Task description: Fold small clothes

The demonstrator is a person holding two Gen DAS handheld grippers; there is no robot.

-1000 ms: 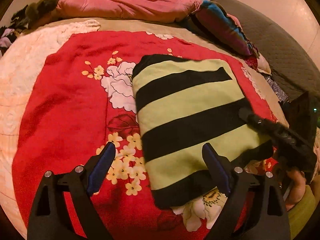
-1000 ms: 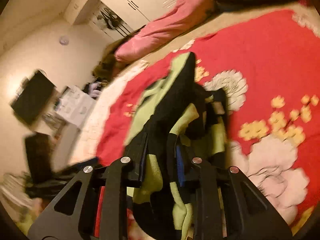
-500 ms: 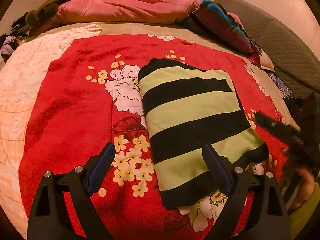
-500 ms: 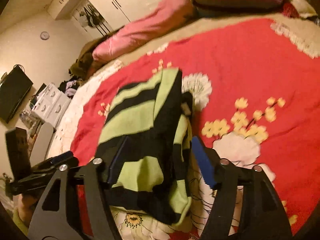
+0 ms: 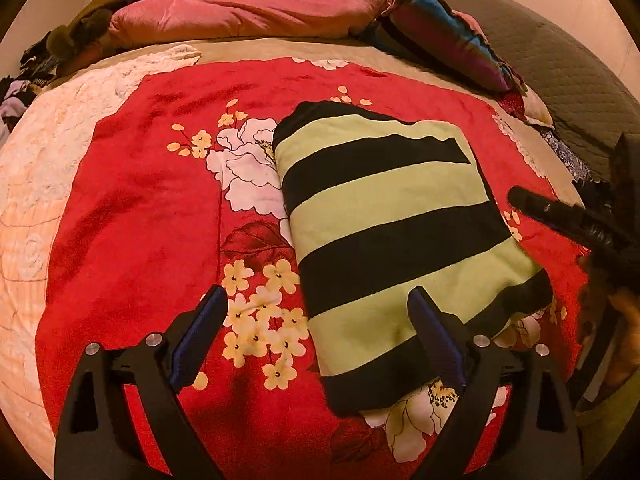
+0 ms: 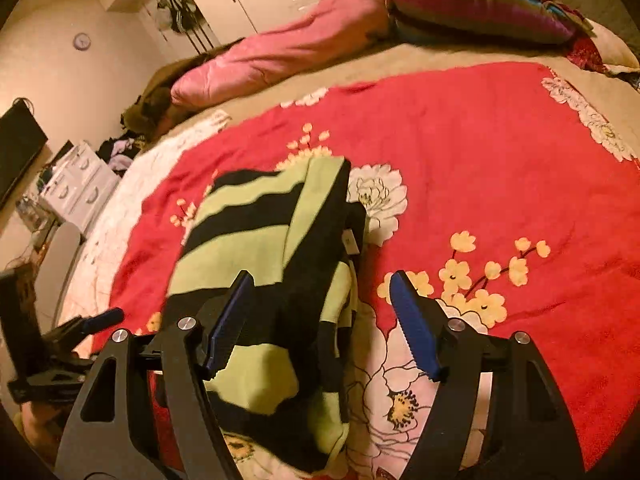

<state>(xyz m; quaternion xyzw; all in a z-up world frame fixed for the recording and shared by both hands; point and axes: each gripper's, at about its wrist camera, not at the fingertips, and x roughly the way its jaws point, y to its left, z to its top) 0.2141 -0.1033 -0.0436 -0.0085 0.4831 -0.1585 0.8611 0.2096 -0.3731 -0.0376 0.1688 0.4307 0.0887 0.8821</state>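
A lime-green and black striped garment (image 5: 392, 232) lies folded in a rectangle on the red flowered blanket (image 5: 132, 220). My left gripper (image 5: 316, 300) hovers open over its near left corner, with the right fingertip above the cloth and the left one over bare blanket. In the right wrist view the garment (image 6: 248, 240) shows its layered folded edge. My right gripper (image 6: 320, 280) is opening its jaws; the garment's end lies between them, and the pads do not press it. One right finger (image 5: 532, 204) shows dark beside the garment's right edge.
A pink duvet (image 5: 248, 12) and a striped pillow (image 5: 440, 36) lie along the far side of the bed. A grey quilted headboard (image 5: 560, 76) rises at the right. White drawers (image 6: 76, 188) and a dark screen (image 6: 16, 148) stand beyond the bed. A white knitted cover (image 5: 36, 160) borders the blanket.
My right gripper, shut on a bunched edge of the garment a second ago, has spread its jaws and let go. The garment now lies flat and the right gripper has drawn back.
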